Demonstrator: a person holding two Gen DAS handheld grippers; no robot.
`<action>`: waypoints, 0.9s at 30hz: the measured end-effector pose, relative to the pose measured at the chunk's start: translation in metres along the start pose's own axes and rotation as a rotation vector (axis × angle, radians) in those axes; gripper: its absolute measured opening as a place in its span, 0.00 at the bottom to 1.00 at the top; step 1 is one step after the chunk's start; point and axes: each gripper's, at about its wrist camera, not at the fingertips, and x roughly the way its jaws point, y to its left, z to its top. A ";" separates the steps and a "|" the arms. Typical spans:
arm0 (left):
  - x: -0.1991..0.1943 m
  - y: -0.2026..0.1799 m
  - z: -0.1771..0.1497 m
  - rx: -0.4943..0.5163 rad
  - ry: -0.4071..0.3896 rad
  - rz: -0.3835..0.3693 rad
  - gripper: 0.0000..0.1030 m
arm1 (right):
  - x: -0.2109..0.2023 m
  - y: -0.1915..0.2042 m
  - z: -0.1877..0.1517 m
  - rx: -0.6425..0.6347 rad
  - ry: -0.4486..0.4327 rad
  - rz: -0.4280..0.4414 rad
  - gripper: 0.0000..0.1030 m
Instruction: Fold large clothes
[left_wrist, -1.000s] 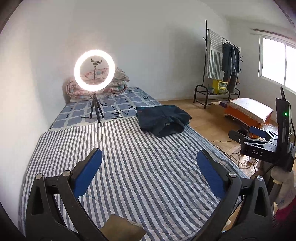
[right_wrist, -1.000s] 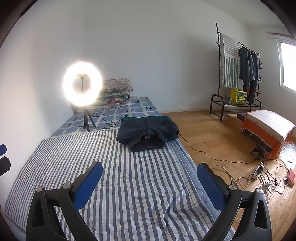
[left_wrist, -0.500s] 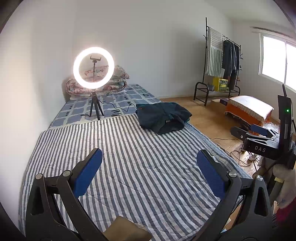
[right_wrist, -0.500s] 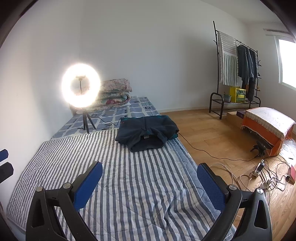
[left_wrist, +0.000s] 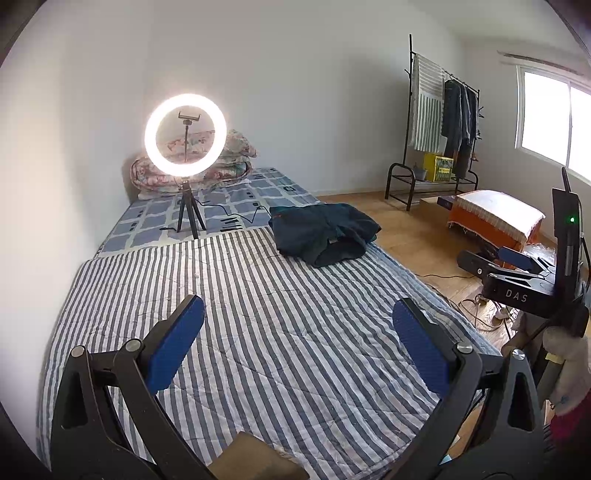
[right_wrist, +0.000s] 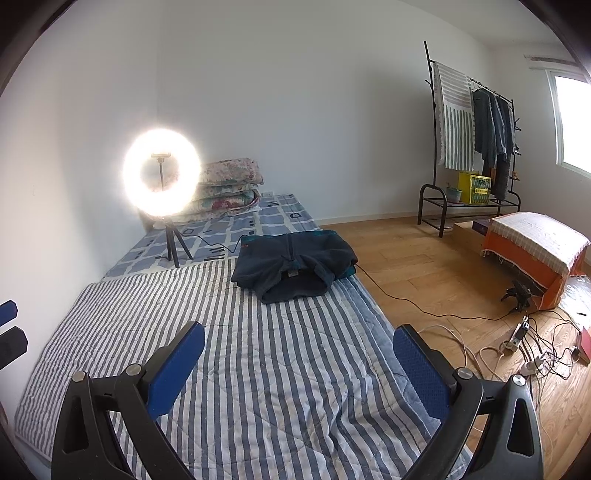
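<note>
Right now I hold both the left gripper (left_wrist: 297, 345) and right gripper (right_wrist: 297, 363) with fingers spread and empty, because the dark blue garment (right_wrist: 295, 266) lies bunched at twelve o'clock on the striped bed (right_wrist: 258, 362), well apart.

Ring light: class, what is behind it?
Behind the ring light, folded floral quilts are stacked against the white wall. Its glare hides the stack's left part.

- Ring light (right_wrist: 161, 172): glare washes out its rim in the right wrist view.
- Left gripper (right_wrist: 8, 332): cut off by the frame's left edge.
- Clothes rack (left_wrist: 445, 122): hanging garments too small to identify.
</note>
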 end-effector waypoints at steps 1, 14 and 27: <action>0.000 0.000 0.000 0.000 0.001 -0.001 1.00 | 0.000 0.000 0.000 0.001 0.000 -0.001 1.00; 0.001 -0.001 -0.001 0.005 0.000 -0.001 1.00 | -0.001 0.001 0.000 0.003 -0.001 0.003 1.00; 0.000 0.003 -0.002 0.009 0.002 0.004 1.00 | -0.001 0.001 -0.001 0.003 0.000 0.003 1.00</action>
